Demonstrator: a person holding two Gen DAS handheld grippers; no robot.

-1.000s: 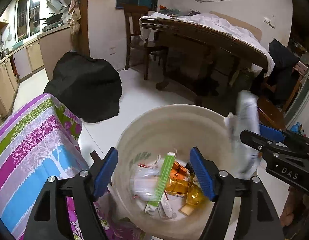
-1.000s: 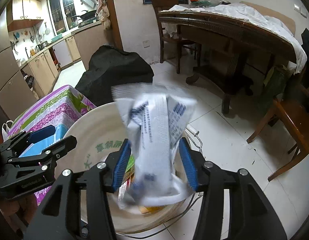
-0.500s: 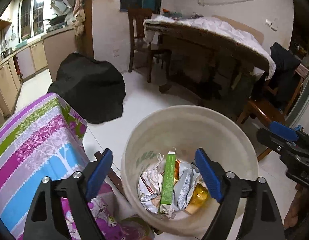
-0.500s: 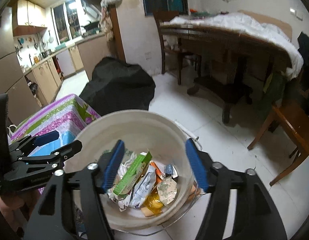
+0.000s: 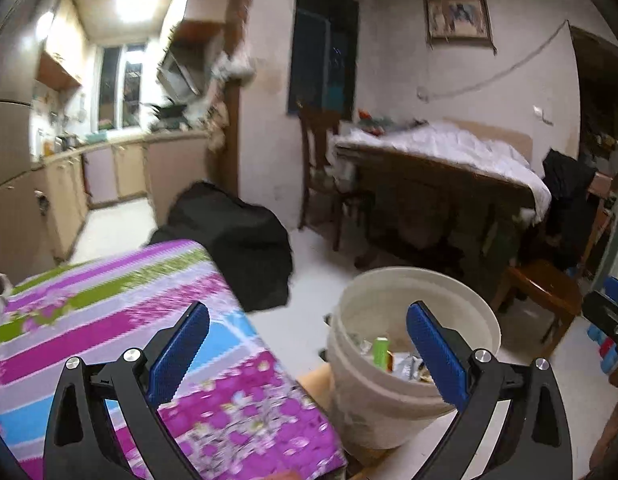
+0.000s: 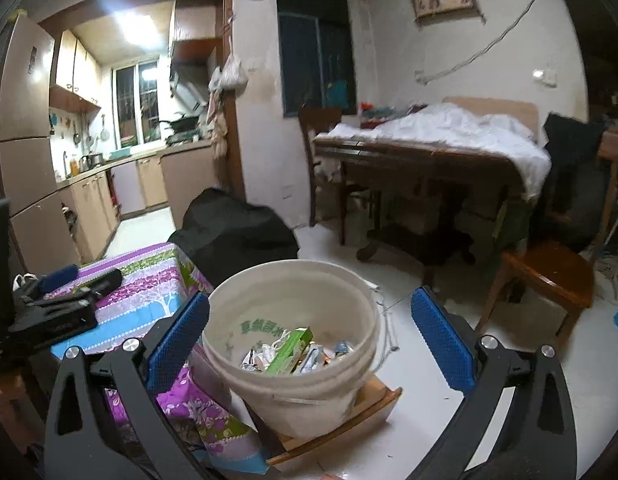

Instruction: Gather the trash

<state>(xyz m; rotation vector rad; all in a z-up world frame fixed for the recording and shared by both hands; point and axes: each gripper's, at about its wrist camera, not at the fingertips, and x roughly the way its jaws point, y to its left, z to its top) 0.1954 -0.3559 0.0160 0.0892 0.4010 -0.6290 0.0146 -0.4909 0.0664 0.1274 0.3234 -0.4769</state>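
A cream plastic bucket point(image 5: 393, 396) point(image 6: 305, 388) stands on a low wooden board beside the table. It holds several wrappers, among them a green box point(image 6: 289, 350) point(image 5: 381, 350). My left gripper point(image 5: 309, 354) is open and empty, above the table's corner and left of the bucket. My right gripper point(image 6: 311, 340) is open and empty, above and in front of the bucket. The left gripper point(image 6: 57, 300) also shows over the table in the right wrist view.
A table with a striped floral cloth point(image 5: 109, 320) point(image 6: 137, 292) stands at the left. A black covered heap point(image 6: 233, 236) lies on the white floor behind it. A dark wooden table with a white sheet point(image 6: 437, 148), chairs point(image 6: 545, 276) and kitchen cabinets point(image 6: 89, 208) stand farther back.
My right gripper opened and let the white packet fall into the bucket. Both grippers then rose and drew back from the bucket; the left one swung left over the table.
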